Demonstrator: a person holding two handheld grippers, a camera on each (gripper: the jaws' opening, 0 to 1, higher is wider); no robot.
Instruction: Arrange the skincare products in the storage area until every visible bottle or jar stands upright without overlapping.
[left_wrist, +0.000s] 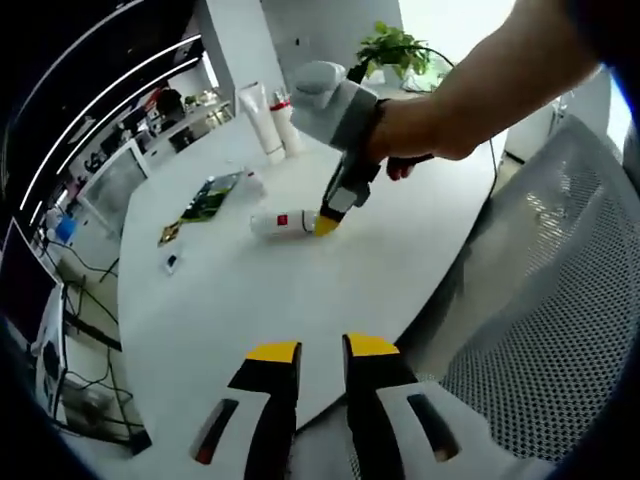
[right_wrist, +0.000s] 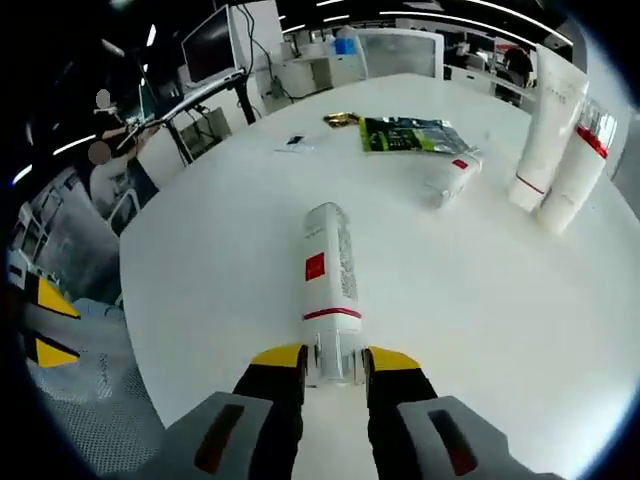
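Now R gripper (right_wrist: 334, 368) jaws pinch cap end of lying bottle (right_wrist: 327, 265) mid-table (right_wrist: 200, 260); L gripper (left_wrist: 322, 362) empty, jaws narrowly apart. Two tubes (right_wrist: 560, 140) upright (far side); small tube (right_wrist: 448, 178) also down. Roughly halfway.

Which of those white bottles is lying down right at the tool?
The white bottle with the red square label, its cap between the right tool's jaws; two tall tubes stand upright.

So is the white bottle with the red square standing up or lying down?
Lying down. The white bottle with the red square label rests on its side on the white table, its cap end between the right tongs.
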